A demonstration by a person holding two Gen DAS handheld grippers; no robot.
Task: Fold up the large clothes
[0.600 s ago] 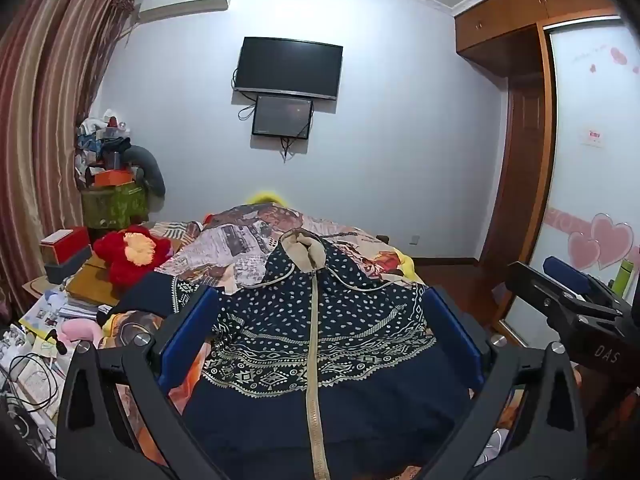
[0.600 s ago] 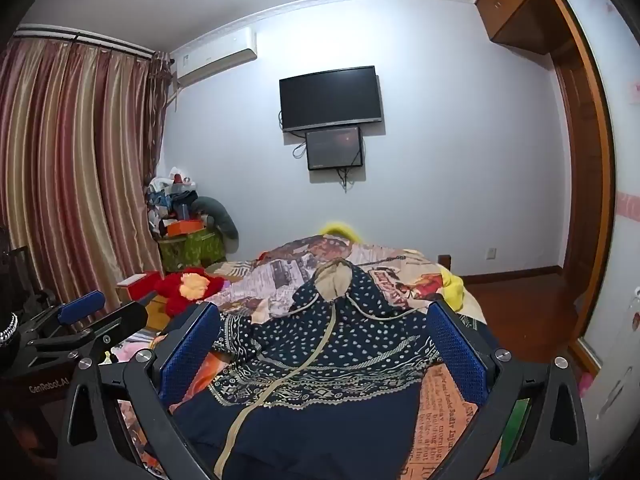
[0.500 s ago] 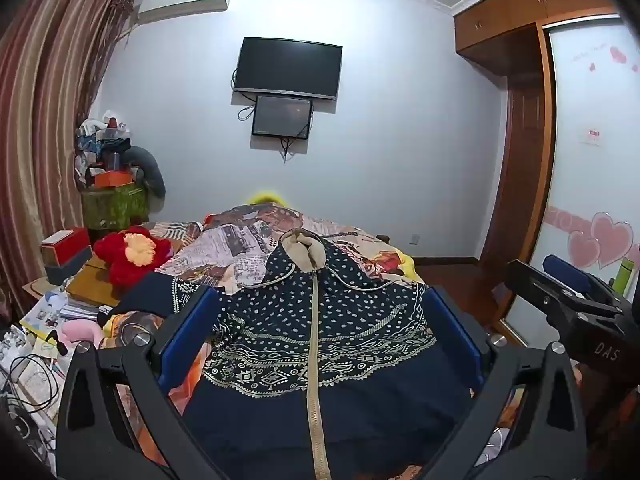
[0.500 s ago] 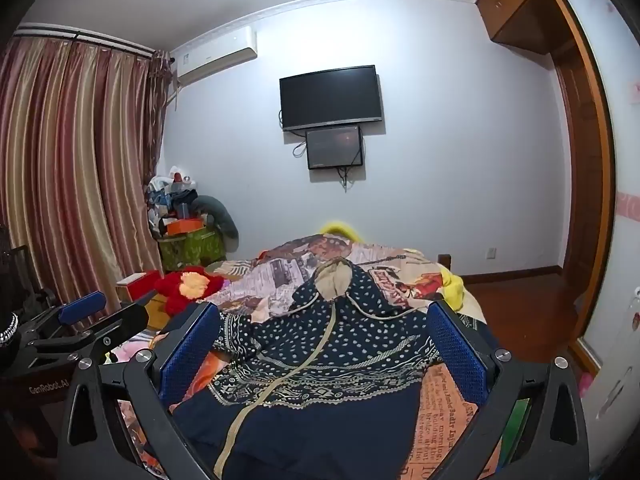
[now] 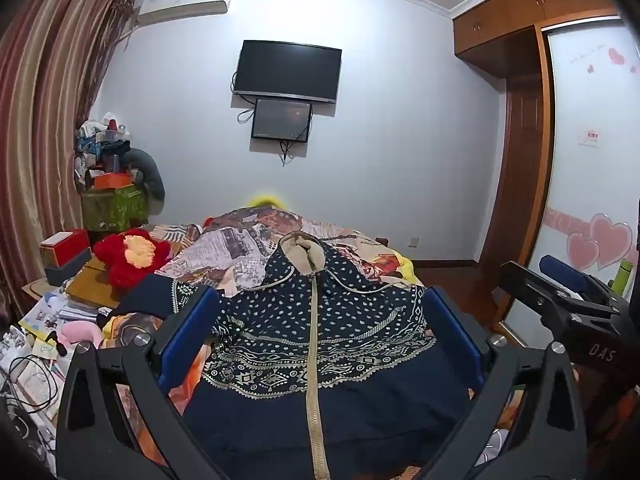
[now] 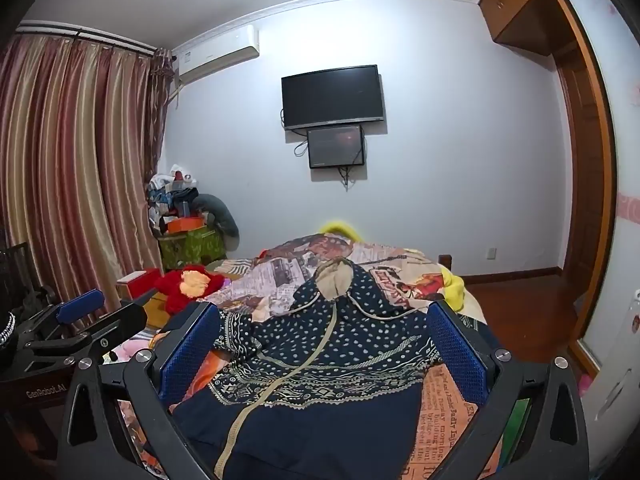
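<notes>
Navy hooded jacket with cream dots, patterned band and tan zipper (image 5: 316, 344) lies spread flat, front up, along the bed with the newspaper-print cover (image 5: 240, 248), hood toward the far edge. Left gripper (image 5: 320, 340) and right gripper (image 6: 324, 348) both hover above the near hem, blue-padded jaws spread wide, grasping nothing. Red plush toy (image 5: 130, 252) sits off the bed's left edge.

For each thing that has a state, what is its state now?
left claw: open, holding nothing
right claw: open, holding nothing
jacket: spread flat on bed, zipped shut, unfolded
television: screen dark
curtain: drawn
</notes>
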